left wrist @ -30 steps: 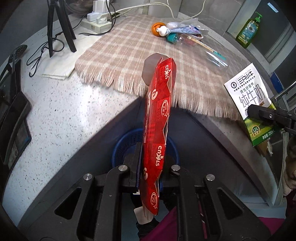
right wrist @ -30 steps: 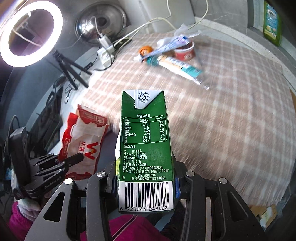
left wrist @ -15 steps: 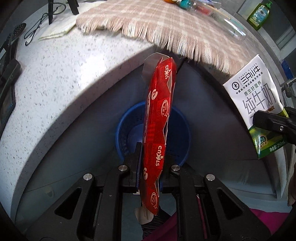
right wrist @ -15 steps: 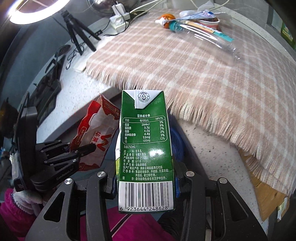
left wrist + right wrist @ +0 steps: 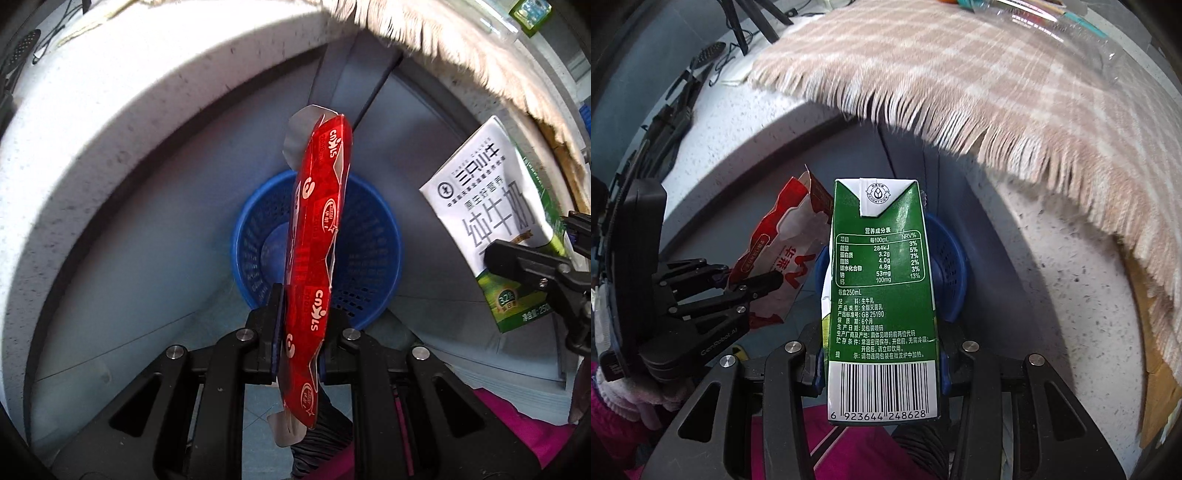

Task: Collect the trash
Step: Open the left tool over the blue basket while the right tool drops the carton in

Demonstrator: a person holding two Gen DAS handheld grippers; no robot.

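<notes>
- Red snack wrapper [image 5: 317, 236]: flattened, seen edge-on, centre of left wrist view; stood up from lower centre to mid-frame, silver inner flap at top. In right wrist view [image 5: 775, 258] it showed at left-centre, red/white face out.
- Left gripper [image 5: 301, 321]: jaws clamped on wrapper's lower part, pads pressed either side; also seen at left of right wrist view [image 5: 753, 288].
- Milk carton [image 5: 882, 302]: green/white, upright, centre of right wrist view, barcode at bottom; right edge of left wrist view [image 5: 495, 221], tilted.
- Right gripper [image 5: 882, 362]: jaws closed on carton's lower end, both sides touching.
- Blue basket [image 5: 369, 258]: perforated plastic, on floor below, centre of frame behind wrapper; mostly hidden behind carton in right wrist view [image 5: 949, 266]. Contents: couldn't tell.
- Speckled counter [image 5: 110, 129]: curved edge, upper left.
- Plaid fringed cloth [image 5: 979, 74]: atop counter, fringe overhanging edge, upper right.
- Pink sleeve [image 5: 605, 424]: lower left corner.
</notes>
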